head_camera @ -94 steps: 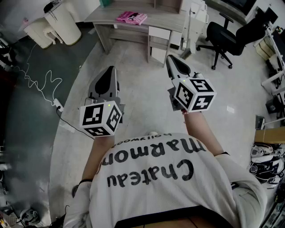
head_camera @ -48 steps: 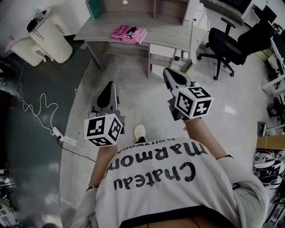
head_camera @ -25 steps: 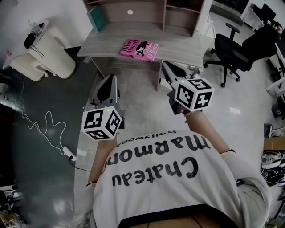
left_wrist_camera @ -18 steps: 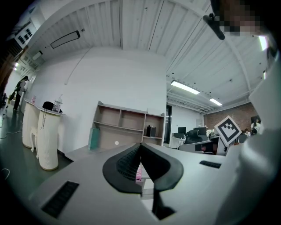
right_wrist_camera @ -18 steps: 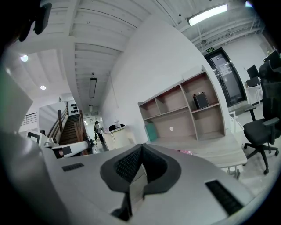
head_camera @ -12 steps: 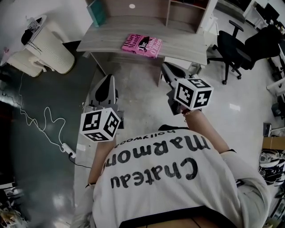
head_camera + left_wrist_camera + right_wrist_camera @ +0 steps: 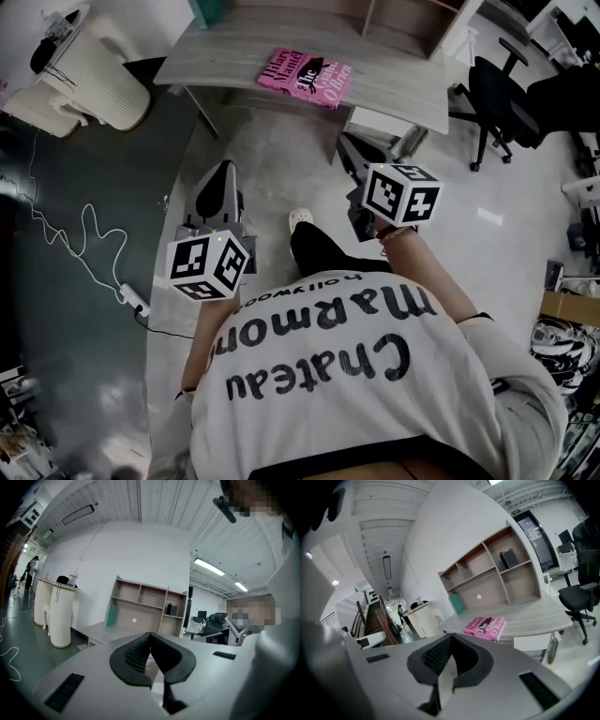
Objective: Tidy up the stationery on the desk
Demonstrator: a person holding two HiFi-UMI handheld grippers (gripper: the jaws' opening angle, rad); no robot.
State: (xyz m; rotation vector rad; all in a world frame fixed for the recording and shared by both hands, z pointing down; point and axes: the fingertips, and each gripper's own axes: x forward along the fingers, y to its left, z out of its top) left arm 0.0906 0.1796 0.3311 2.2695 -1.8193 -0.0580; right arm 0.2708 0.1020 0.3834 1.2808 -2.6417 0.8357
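A pink book (image 7: 307, 75) lies flat on the grey wooden desk (image 7: 394, 89) ahead; the right gripper view shows the same pink book (image 7: 485, 627) on the desk (image 7: 534, 616). A teal book (image 7: 458, 604) stands upright at the desk's back left, also visible as the teal book (image 7: 111, 615). My left gripper (image 7: 219, 172) is held over the floor short of the desk, jaws shut and empty, tips meeting in its own view (image 7: 150, 633). My right gripper (image 7: 350, 146) points at the desk's front edge, shut with nothing between its jaws (image 7: 451, 636).
A wooden shelf unit (image 7: 497, 573) sits on the desk's back. A black office chair (image 7: 506, 94) stands to the right, a white rounded counter (image 7: 80, 61) to the left. A cable (image 7: 66, 248) with a power strip (image 7: 131, 300) lies on the floor at left.
The desk and pink book have drawn closer as the person walks toward them. Both grippers have sunk lower. A leg and shoe now show between the grippers.
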